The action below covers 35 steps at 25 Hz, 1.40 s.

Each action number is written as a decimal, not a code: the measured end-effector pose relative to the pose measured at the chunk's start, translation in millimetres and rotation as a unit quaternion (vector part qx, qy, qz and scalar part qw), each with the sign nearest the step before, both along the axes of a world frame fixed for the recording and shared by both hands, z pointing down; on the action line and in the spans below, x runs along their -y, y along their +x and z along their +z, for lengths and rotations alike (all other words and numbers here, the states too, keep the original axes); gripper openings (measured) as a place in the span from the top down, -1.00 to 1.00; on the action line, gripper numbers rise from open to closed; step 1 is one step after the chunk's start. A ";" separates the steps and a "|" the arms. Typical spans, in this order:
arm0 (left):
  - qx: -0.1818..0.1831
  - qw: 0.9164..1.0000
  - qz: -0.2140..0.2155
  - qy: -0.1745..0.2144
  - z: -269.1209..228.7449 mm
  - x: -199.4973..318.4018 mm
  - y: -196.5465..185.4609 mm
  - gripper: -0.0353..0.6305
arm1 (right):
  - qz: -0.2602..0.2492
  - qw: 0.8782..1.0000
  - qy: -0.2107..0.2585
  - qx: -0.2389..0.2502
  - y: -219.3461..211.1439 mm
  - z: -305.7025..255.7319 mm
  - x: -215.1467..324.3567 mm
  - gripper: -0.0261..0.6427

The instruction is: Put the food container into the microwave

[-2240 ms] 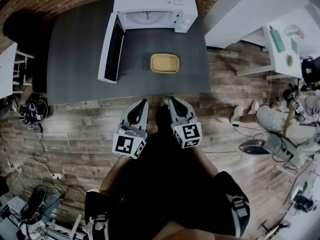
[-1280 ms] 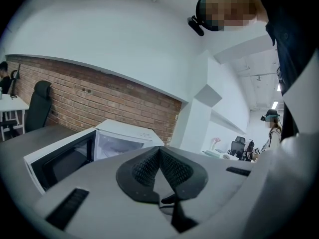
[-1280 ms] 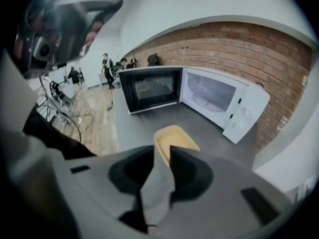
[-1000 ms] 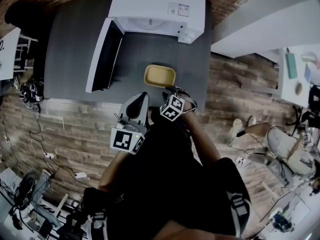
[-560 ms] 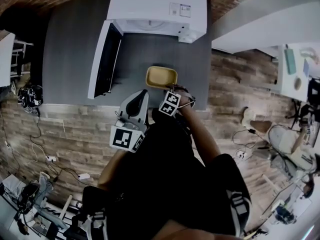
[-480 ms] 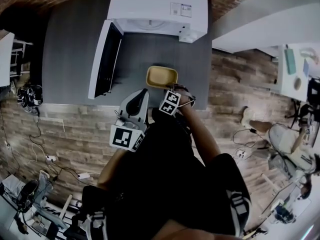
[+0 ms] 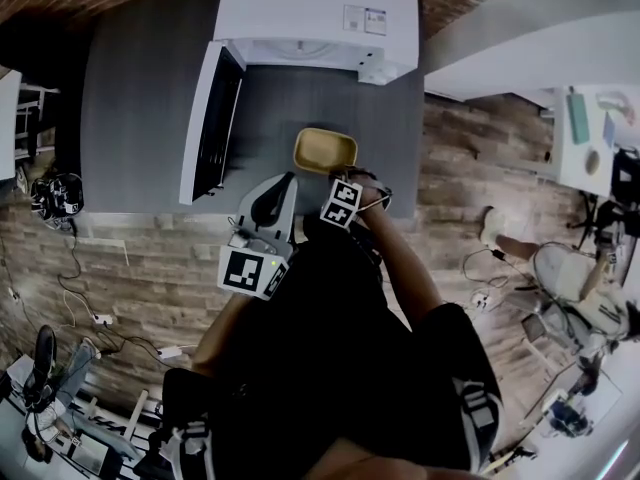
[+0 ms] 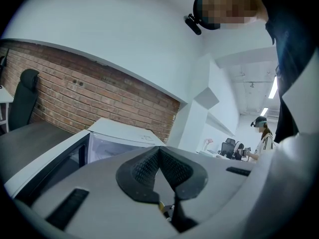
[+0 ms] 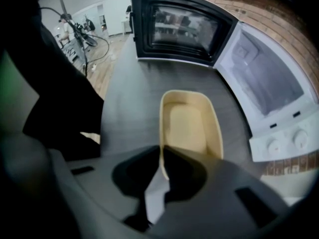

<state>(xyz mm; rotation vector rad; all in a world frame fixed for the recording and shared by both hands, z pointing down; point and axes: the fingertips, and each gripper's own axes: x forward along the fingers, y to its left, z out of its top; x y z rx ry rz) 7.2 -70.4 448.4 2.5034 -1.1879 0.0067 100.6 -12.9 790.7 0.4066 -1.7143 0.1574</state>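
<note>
— Jaws, from the head view?
— Hard to read there. The right gripper sits at the near edge of the food container, tips hidden under its marker cube. The left gripper hangs just beside it.
— Left gripper view?
— Pads pressed together, nothing between. Beyond them stands the microwave, its lower part hidden by the gripper body.
— Right gripper view?
— Jaws pinch the food container's near rim. It is a shallow, pale yellow tub on the dark table, stretching ahead of the jaws, with its near end hidden.
</note>
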 end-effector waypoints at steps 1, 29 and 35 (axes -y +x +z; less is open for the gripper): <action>-0.001 1.000 0.001 0.000 -0.2 1.2 -0.3 0.79 | 0.001 1.000 -0.001 0.002 -1.0 -1.3 0.7 0.76; -0.018 0.999 -0.007 0.026 -17.5 31.1 -19.6 0.79 | 0.006 0.999 0.022 0.042 -12.6 -50.0 27.0 0.79; -0.020 0.999 -0.014 0.034 -21.5 43.6 -27.0 0.79 | 0.005 0.998 0.043 0.045 -15.4 -64.1 44.8 0.79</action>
